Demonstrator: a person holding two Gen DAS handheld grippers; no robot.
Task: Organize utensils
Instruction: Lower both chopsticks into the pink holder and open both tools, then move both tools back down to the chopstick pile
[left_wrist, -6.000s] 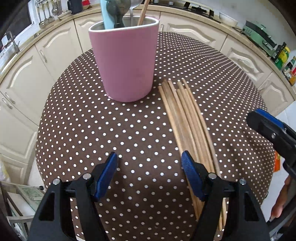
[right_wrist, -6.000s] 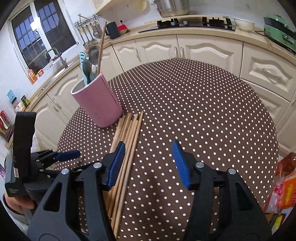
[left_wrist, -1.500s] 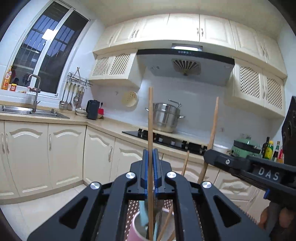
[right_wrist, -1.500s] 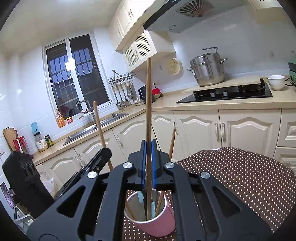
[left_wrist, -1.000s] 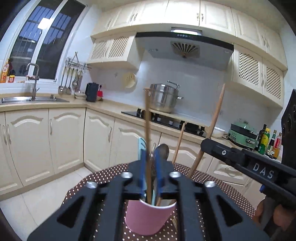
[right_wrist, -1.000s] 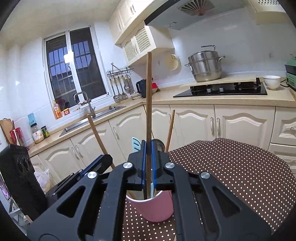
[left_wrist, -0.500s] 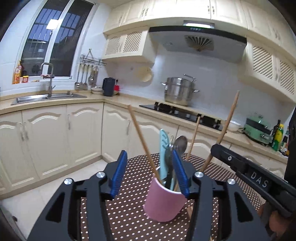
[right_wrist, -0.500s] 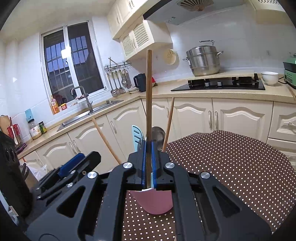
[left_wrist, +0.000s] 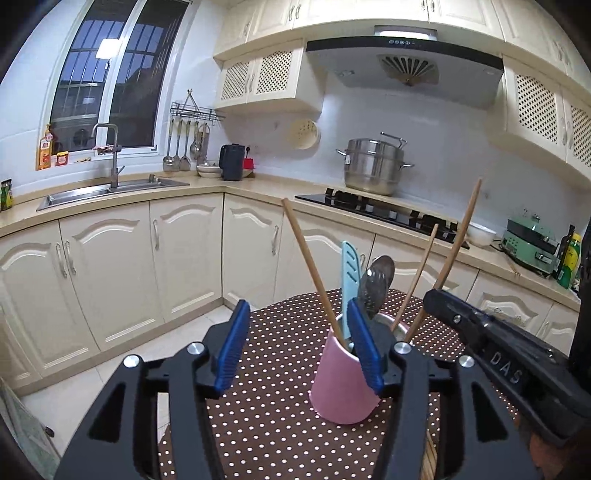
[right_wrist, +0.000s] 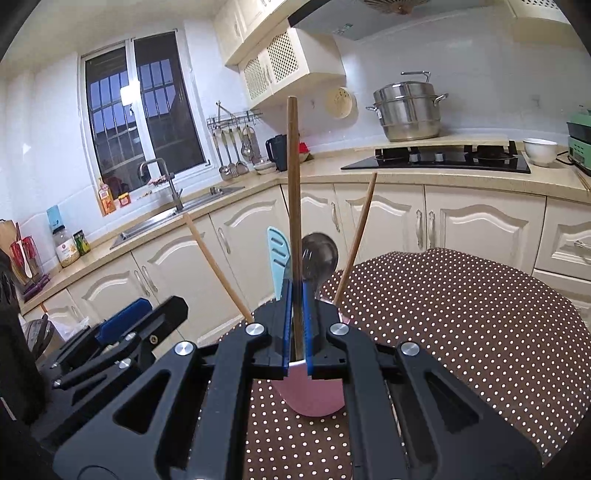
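In the right wrist view, the right tool (right_wrist: 295, 325) is seen clenched on an upright wooden chopstick (right_wrist: 293, 206) over the pink cup (right_wrist: 314, 395). Only the left wrist view shows the left tool (left_wrist: 295, 347) with jaws opening and nothing between them, and the cup (left_wrist: 343, 384) beyond on the dotted tabletop (left_wrist: 280, 424).

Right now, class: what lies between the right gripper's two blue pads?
In the right wrist view, the right gripper is shut on a wooden chopstick, standing upright between the pads over the pink cup.

Steel pot (left_wrist: 373, 170) on black hob (left_wrist: 384, 212)
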